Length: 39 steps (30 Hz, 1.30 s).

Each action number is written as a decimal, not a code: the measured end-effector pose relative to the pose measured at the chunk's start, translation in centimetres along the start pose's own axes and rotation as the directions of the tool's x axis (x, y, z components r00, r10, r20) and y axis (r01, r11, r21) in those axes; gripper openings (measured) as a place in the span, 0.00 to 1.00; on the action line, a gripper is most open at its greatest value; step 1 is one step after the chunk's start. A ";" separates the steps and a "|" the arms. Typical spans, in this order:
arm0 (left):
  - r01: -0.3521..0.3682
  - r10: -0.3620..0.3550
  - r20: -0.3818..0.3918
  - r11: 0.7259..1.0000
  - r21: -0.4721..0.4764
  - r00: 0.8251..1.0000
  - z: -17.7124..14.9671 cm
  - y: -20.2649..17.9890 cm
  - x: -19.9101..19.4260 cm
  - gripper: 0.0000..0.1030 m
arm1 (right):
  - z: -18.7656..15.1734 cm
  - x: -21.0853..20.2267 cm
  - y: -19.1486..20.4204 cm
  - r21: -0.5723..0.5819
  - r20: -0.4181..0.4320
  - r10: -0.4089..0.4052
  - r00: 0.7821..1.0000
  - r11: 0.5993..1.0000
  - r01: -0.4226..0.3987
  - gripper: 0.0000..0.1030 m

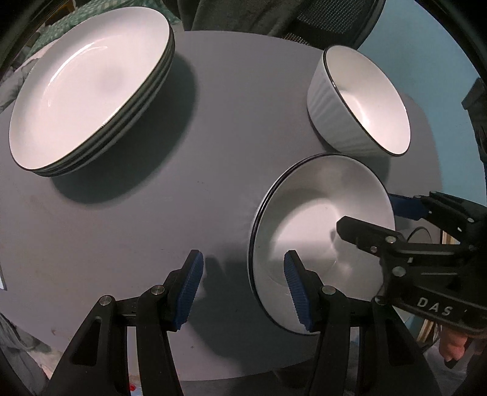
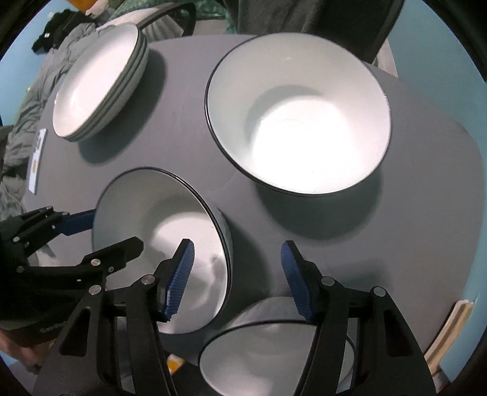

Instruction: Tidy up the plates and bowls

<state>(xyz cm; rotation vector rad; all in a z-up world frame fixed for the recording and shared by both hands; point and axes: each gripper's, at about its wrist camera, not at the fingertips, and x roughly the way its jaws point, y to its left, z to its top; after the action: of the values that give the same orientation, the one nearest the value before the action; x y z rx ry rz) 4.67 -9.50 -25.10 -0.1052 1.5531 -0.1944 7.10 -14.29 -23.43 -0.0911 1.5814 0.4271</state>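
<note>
A stack of white, dark-rimmed plates (image 1: 88,88) sits at the far left of the grey table (image 1: 213,152); it also shows in the right wrist view (image 2: 97,85). A white bowl (image 1: 359,100) stands at the far right and shows large in the right wrist view (image 2: 304,121). A nearer bowl (image 1: 319,231) sits between the two grippers and also shows in the right wrist view (image 2: 161,243). A third bowl (image 2: 274,353) lies at the near edge. My left gripper (image 1: 243,289) is open, its right finger inside the near bowl. My right gripper (image 2: 237,277) is open astride that bowl's rim.
A dark office chair (image 1: 331,21) and dark cloth stand behind the table. A paper card (image 2: 38,158) lies at the table's left edge. Light blue floor (image 2: 474,274) surrounds the table.
</note>
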 end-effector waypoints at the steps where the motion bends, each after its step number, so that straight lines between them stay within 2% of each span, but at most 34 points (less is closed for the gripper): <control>1: 0.000 0.000 -0.003 1.000 -0.001 1.000 0.0 0.0 0.1 0.55 | 0.0 0.2 0.0 -0.001 -0.005 0.002 1.000 1.000 -0.002 0.56; 6: 0.022 -0.022 -0.004 1.000 0.000 1.000 0.3 -0.6 0.5 0.52 | 0.0 0.8 0.2 0.005 -0.017 -0.006 1.000 1.000 0.006 0.47; 8: 0.010 -0.010 0.004 1.000 0.006 1.000 0.3 -0.6 0.3 0.52 | 0.0 1.0 0.0 0.018 -0.023 0.009 1.000 1.000 -0.009 0.43; 9: 0.008 -0.008 0.005 1.000 0.008 1.000 0.4 -0.8 0.3 0.48 | -0.1 1.2 -0.1 0.025 -0.027 0.018 0.999 1.000 -0.018 0.39; 10: 0.003 -0.003 0.002 1.000 0.012 1.000 0.5 -0.9 0.4 0.39 | -0.1 1.3 -0.2 0.030 -0.031 0.022 0.999 0.999 -0.022 0.37; 12: -0.012 0.012 -0.016 1.000 0.008 1.000 0.5 -1.1 0.8 0.28 | -0.1 1.2 0.0 0.036 -0.023 0.035 0.999 0.999 -0.034 0.32; 14: 0.005 -0.005 -0.020 1.000 -0.009 1.000 0.5 -0.9 0.9 0.26 | -0.2 1.1 0.2 0.039 -0.022 0.042 0.999 0.998 -0.041 0.28; 17: 0.030 -0.031 -0.036 0.999 -0.031 0.999 0.6 -0.5 1.0 0.17 | -0.2 1.0 0.8 0.036 -0.017 0.040 0.999 0.999 -0.040 0.20; 21: 0.020 -0.021 -0.034 0.999 -0.040 0.999 0.4 -0.7 0.7 0.12 | -0.2 0.7 1.1 0.050 -0.003 0.012 1.000 0.999 -0.011 0.17; 27: 0.020 -0.021 -0.034 1.000 -0.019 0.999 -0.2 -0.3 0.9 0.11 | -0.2 0.2 0.9 0.079 0.002 0.009 1.000 0.997 -0.009 0.09; 33: 0.036 -0.039 -0.037 0.998 -0.058 0.999 -0.2 1.1 0.4 0.11 | 0.7 0.4 0.2 0.106 0.012 0.043 0.999 0.993 -0.044 0.07; 39: 0.019 -0.020 -0.017 0.999 -0.046 1.000 0.4 0.8 -0.4 0.11 | 1.1 -0.9 0.0 0.103 0.027 0.050 0.998 0.993 -0.053 0.07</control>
<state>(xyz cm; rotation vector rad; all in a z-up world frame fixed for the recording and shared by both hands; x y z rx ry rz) 5.08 -8.63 -24.84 -0.1548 1.5750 -0.1757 8.21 -14.11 -22.59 0.0345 1.5819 0.3841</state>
